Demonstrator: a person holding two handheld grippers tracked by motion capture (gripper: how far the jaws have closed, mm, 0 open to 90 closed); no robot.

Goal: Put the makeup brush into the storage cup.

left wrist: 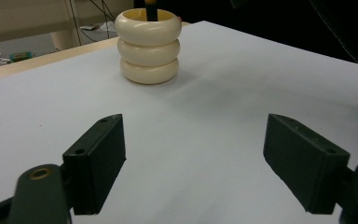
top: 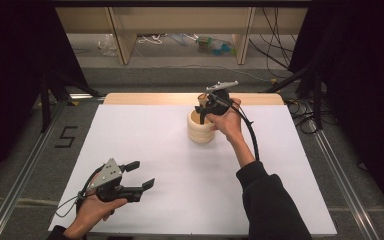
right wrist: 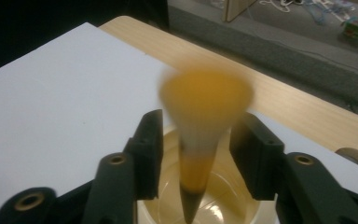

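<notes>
Idleness marks the left gripper, jaws spread wide and low over the white sheet, well clear of the cream ribbed holder, above whose mouth the right gripper, part-open, brackets an orange-topped brush, perhaps released or not yet grasped.

Tool agape above white sheet; ribbed cream holder beyond.

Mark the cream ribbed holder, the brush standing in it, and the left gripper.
cream ribbed holder (left wrist: 148,51): left gripper view, on its middle ring.
brush (right wrist: 205,95): right gripper view, on its blurred orange bristle head.
left gripper (top: 141,174): high view, midway between its open fingertips.
</notes>
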